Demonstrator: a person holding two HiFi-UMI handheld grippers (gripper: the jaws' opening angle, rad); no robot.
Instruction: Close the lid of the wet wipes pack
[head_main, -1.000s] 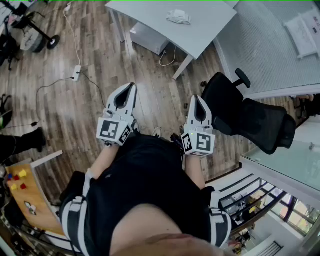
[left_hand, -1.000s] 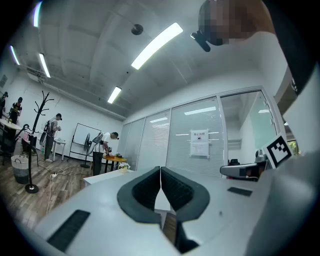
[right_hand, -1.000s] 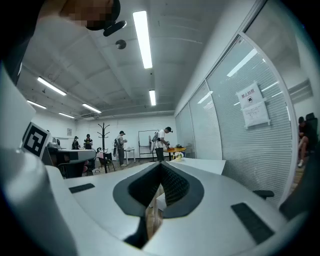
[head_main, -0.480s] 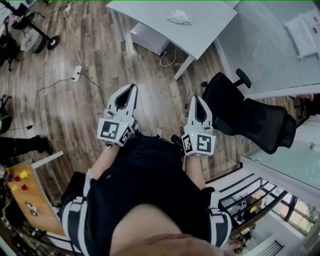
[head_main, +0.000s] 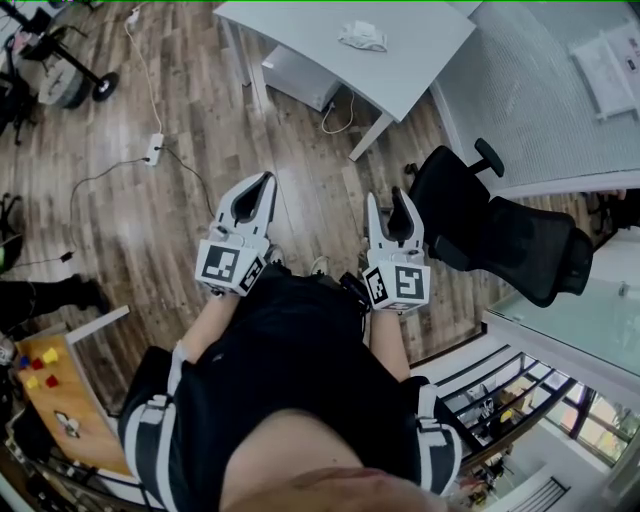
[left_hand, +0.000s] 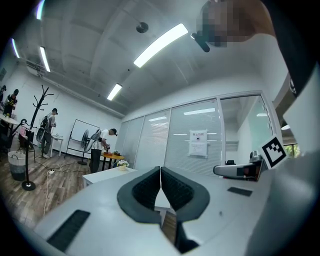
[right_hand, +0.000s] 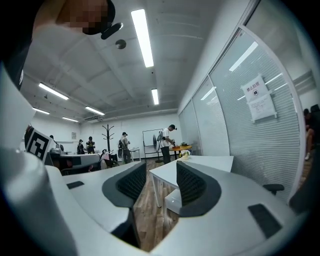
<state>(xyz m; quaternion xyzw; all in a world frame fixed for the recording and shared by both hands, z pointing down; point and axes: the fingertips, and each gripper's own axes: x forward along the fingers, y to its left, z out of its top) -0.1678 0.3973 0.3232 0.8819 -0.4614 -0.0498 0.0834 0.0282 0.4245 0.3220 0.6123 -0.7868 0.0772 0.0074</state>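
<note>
Wooden floor (head_main: 190, 210) lies between the person and the white desk (head_main: 420, 60), and on that desk sits a small pale thing I take for the wet wipes pack (head_main: 360, 35), well apart from both tools and too small to show its lid. Up front, the left hand-held gripper (head_main: 266, 180) is clenched on nothing, while the right hand-held gripper (head_main: 387, 196) is opening its jaws around bare air. By my read 0 steps are done: the approach, the reach and the lid press all remain.
</note>
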